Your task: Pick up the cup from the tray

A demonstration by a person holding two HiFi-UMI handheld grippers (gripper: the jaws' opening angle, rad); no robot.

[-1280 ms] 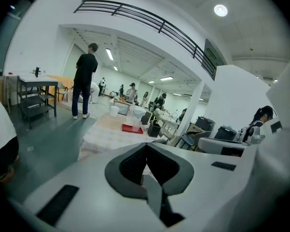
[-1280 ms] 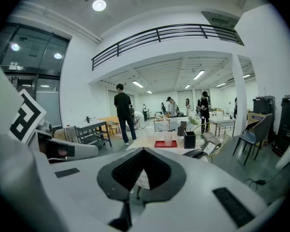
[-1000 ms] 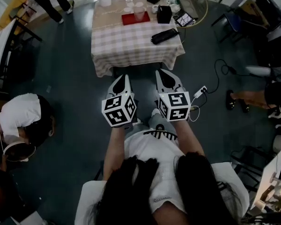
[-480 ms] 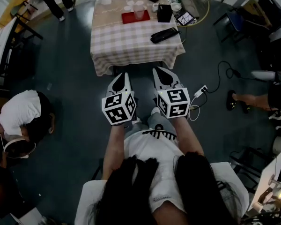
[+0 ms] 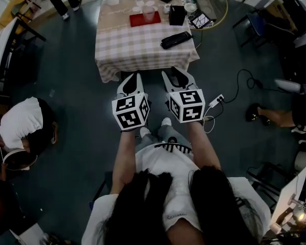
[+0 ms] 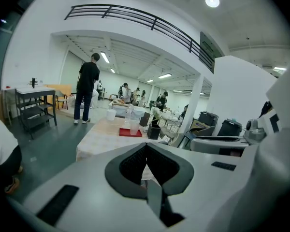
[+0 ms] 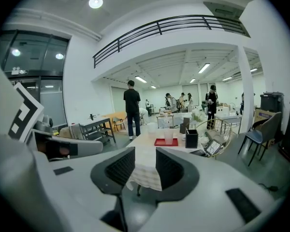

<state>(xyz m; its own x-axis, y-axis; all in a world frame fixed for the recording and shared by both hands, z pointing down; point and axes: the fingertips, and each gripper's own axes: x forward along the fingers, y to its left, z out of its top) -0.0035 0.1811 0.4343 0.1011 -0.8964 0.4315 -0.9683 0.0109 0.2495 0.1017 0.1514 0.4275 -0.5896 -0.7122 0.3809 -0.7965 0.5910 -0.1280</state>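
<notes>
A person in a white top [image 5: 20, 124] crouches on the floor [image 5: 71, 86], well off the desk's left side. The desk [image 5: 143, 47] wears a checked cloth and stands ahead of both tongs, apart from them.

The left tongs [image 5: 136, 77] hover over the floor just short of the desk's near edge, toward its left half. Their jaws are clenched together with nothing caught between the pads.

On the far part of the desk, near its middle, lies the red tray [image 5: 137, 20]. The clear cup [image 5: 148, 12] stands upright on the tray's right end, untouched.

The right tongs [image 5: 176, 73] hang beside the left pair, also just short of the desk's near edge, toward its right half. Their jaws are opening, and the gap between the pads is bare: only the distant desk edge shows through it, with tray and cup in line beyond.

A long black pouch [image 5: 176, 39] lies on the desk's right part, nearer than the tray. A black box [image 5: 177, 15] stands just right of the cup. A white power strip [image 5: 218, 100] lies on the floor off the desk's near right corner.
</notes>
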